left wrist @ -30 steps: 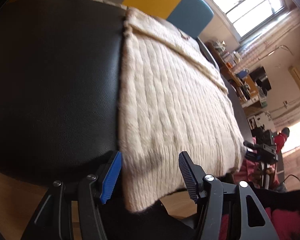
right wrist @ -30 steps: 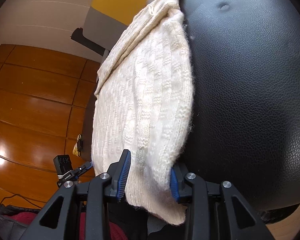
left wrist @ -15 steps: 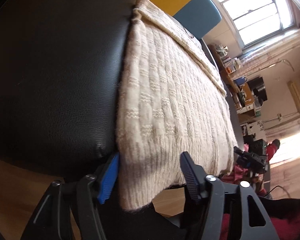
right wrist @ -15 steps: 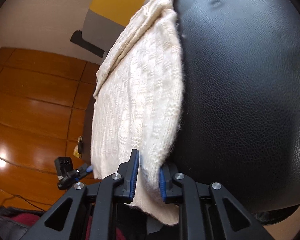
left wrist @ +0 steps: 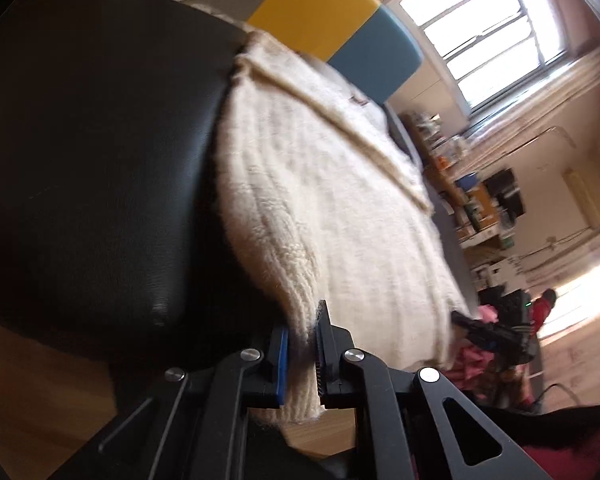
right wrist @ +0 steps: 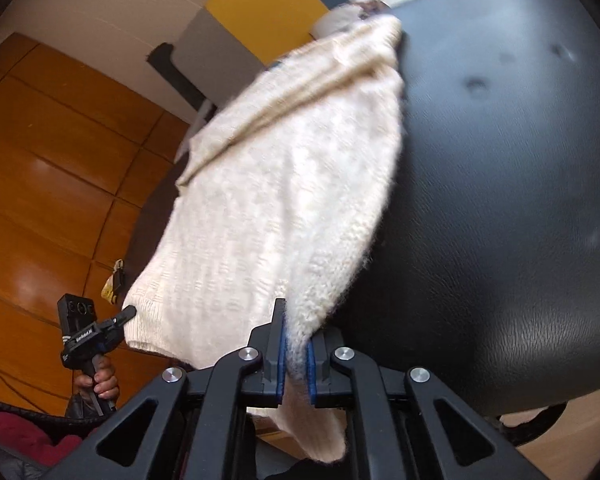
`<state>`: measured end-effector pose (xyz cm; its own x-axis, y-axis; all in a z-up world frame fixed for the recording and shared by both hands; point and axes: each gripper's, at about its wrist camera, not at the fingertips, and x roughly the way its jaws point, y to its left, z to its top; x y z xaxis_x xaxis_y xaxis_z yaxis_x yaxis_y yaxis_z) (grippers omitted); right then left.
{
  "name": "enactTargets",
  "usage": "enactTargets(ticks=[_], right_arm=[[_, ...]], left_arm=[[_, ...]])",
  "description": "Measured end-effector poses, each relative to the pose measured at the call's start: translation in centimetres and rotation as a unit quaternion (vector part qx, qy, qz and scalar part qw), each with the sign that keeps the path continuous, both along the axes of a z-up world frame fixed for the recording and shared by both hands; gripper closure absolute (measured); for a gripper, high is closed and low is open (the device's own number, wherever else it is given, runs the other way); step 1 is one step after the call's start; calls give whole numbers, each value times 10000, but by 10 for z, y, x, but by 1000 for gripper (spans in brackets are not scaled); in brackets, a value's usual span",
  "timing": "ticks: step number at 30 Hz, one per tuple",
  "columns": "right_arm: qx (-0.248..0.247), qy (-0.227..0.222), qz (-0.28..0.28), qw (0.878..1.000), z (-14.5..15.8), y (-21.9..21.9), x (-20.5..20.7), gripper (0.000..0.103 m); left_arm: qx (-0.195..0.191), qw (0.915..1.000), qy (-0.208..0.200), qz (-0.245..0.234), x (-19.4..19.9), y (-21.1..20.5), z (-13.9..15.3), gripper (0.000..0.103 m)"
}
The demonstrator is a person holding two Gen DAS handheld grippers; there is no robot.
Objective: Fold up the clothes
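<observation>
- Cream knit sweater [left wrist: 340, 216] lies along the black leather cushion [left wrist: 100, 140], its near hem hanging off the cushion's near edge
- Left tongs [left wrist: 302, 354] closed on the near hem at the sweater's left corner, knit pinched between the blue pads
- Right tongs [right wrist: 296, 360] closed on the hem at the right corner, a tail of knit hanging below the jaws
- In the right view I can see the left tongs [right wrist: 126, 314] at the far corner of the same hem, so I hold both ends of one edge
- Both views are motion-blurred, so I can't tell how deep either bite goes or how many layers are in it
- Risk 1: shallow bite on loose fluffy knit; it may slip out if I lift fast, and one corner dropping would skew the fold
- Risk 2: knit stretches, so pulling the tongs apart would distort the hem
- Risk 3: smooth leather, so the whole sweater may slide towards me instead of folding; the far end is already bunched
- Risk 4: uneven lift heights would leave a diagonal crease
- Risk 5: the hanging tail could drag on the cushion edge
</observation>
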<state>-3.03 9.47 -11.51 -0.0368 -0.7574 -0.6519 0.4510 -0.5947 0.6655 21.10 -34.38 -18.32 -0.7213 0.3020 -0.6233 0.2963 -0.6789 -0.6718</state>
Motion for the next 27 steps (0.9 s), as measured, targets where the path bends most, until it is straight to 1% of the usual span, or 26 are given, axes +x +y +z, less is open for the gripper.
enactTargets(ticks=[2,5,9,13,17,20,23,25,27], right_arm=[[-144,110,63,9998,13,-6,-5,97],[-360,275,158,9988,32,-14,-11,97],[-725,220,130,9970,46,-25,-33,97],[-1000,209,77,9947,60,-36,-57,97],[-1262,175,-45,9918,72,-40,-90,97],[-1373,143,-200,9902,74,-48,-124,97],[-1459,125,-381,9885,72,-58,-163,97],[-1450,50,-506,9881,63,-67,-190,97],[-1440,-28,-630,9876,54,-76,-216,97]], left_arm=[[247,9993,273,62,-1,-6,8,92],[651,9951,736,135,-7,-19,20,92],[837,9888,1221,190,-29,-31,41,92],[922,9831,1570,193,-61,-51,60,92],[933,9796,1767,212,-99,-72,74,92],[845,9800,1788,240,-132,-91,81,92],[755,9802,1809,268,-164,-111,88,92],[695,9804,1822,286,-186,-124,92,92],[633,9816,1766,344,-208,-135,89,92]])
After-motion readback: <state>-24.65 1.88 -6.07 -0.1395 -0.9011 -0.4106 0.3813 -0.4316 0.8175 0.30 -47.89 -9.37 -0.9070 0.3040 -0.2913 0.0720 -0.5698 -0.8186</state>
